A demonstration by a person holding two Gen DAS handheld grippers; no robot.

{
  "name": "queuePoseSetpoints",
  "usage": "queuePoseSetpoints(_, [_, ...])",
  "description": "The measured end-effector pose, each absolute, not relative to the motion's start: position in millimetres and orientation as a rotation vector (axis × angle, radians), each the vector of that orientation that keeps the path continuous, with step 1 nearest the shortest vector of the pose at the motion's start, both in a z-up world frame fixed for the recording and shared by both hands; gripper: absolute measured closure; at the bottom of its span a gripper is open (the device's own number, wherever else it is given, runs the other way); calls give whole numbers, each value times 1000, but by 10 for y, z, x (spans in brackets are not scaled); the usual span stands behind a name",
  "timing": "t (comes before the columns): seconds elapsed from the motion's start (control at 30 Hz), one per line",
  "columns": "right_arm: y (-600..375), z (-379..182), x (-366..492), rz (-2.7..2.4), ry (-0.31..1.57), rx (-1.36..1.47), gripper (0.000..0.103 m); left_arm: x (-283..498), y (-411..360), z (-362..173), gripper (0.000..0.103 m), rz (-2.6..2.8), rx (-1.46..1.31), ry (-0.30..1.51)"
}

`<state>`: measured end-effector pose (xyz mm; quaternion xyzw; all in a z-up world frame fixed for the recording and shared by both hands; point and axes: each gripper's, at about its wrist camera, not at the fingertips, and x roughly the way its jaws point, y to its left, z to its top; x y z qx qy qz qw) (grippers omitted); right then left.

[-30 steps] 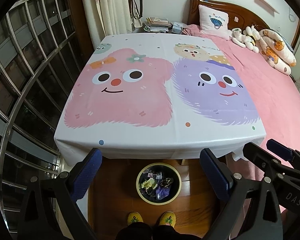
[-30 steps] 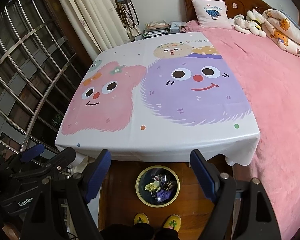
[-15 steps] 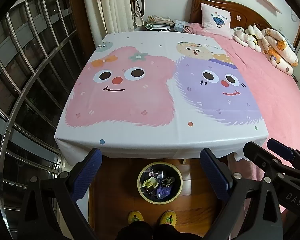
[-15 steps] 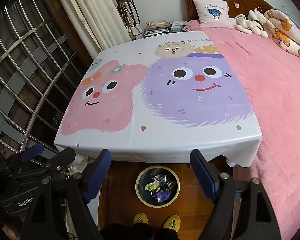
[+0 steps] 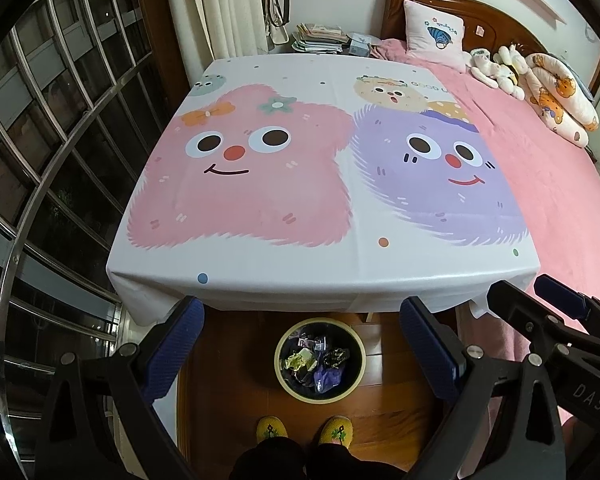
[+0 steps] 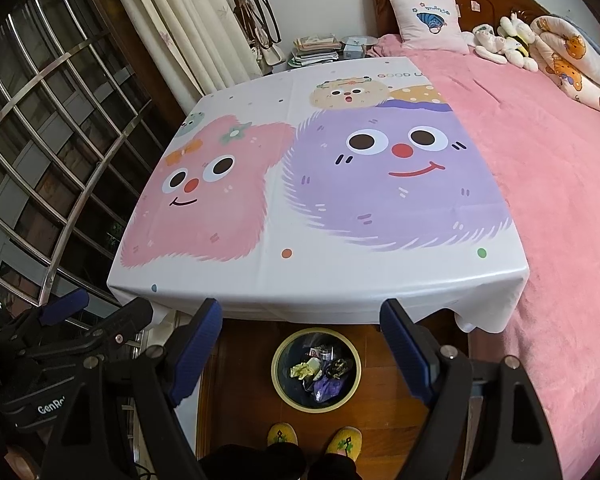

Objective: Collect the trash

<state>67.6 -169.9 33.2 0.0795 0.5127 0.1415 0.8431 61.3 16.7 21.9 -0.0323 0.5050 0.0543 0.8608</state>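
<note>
Glossy tablecloth (image 5: 300, 264) has stayed bare as we drift nearer, both grippers (image 5: 300, 344) (image 6: 300, 344) spread empty, wrappers already binned (image 5: 320, 360): collecting looks finished.

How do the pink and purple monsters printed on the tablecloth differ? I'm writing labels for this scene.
The pink monster is star-shaped, on the window side; the purple monster is rounder, on the bed side. Pink wears an orange bow and green flower; purple wears a dotted yellow cap. Both have big round eyes, a red nose and a smile.

Left gripper (image 5: 300, 344), right gripper (image 6: 302, 338): side by side, fingers spread, empty.
</note>
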Motion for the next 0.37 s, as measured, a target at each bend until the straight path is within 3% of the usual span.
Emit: queuePoseSetpoints(0.37, [-1706, 318, 691, 300, 1083, 169, 21, 625, 169, 209, 6, 114, -67, 1061])
